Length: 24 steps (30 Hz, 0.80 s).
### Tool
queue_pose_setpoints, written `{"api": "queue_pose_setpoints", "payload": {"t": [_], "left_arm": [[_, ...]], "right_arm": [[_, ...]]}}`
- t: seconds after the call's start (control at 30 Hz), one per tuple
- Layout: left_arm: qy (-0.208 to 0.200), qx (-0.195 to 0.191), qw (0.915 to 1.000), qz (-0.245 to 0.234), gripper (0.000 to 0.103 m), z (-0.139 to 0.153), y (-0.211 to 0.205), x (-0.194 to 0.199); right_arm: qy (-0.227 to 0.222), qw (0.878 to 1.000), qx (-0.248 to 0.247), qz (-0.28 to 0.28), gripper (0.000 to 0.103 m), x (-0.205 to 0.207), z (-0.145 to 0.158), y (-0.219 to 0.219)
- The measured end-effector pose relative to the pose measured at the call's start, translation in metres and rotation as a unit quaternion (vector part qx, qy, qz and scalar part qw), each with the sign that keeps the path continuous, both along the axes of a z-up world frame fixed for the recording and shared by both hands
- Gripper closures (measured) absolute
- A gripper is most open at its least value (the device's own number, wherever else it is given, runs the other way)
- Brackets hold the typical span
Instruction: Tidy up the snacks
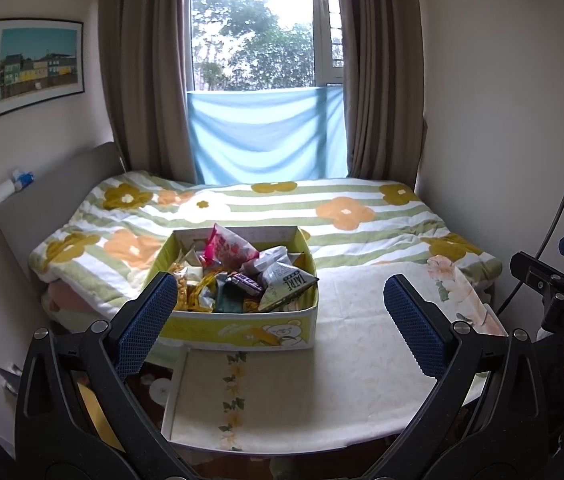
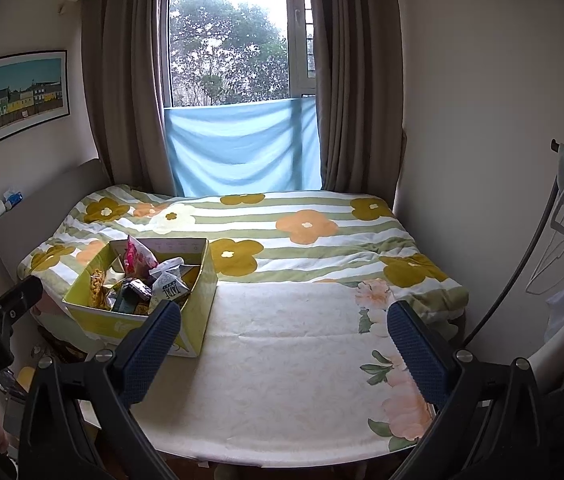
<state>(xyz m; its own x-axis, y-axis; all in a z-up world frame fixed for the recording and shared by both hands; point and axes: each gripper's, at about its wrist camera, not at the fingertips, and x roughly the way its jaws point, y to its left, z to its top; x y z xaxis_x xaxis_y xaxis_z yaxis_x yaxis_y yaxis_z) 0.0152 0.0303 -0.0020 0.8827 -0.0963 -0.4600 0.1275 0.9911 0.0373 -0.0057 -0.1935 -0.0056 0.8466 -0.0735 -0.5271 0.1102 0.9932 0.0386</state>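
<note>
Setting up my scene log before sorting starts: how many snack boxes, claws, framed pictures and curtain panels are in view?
Yellow cardboard snack box with bear print: 1
Black claws with blue pads: 2, left claw and right claw, both open
Black-framed picture of houses: 1
Brown fabric curtain panels: 2
Total: 6

yellow-green box with a white bear print, holding a pink packet. cream tabletop cloth with peach flowers. quilt striped green and white, with orange and mustard flowers. brown curtains, blue cloth.
</note>
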Motion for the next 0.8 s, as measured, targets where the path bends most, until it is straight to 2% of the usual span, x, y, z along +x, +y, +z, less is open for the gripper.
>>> {"api": "queue_pose_setpoints", "payload": {"t": [0.53, 0.8], "left_arm": [[0.002, 0.004, 0.9999, 0.010, 0.000, 0.001, 0.007, 0.002], [-0.008, 0.019, 0.9995, 0.023, 0.000, 0.000, 0.013, 0.001]], "right_arm": [[0.000, 1.000, -0.001, 0.001, 0.000, 0.002, 0.001, 0.003], [0.001, 1.000, 0.000, 0.001, 0.000, 0.002, 0.001, 0.007]]}}
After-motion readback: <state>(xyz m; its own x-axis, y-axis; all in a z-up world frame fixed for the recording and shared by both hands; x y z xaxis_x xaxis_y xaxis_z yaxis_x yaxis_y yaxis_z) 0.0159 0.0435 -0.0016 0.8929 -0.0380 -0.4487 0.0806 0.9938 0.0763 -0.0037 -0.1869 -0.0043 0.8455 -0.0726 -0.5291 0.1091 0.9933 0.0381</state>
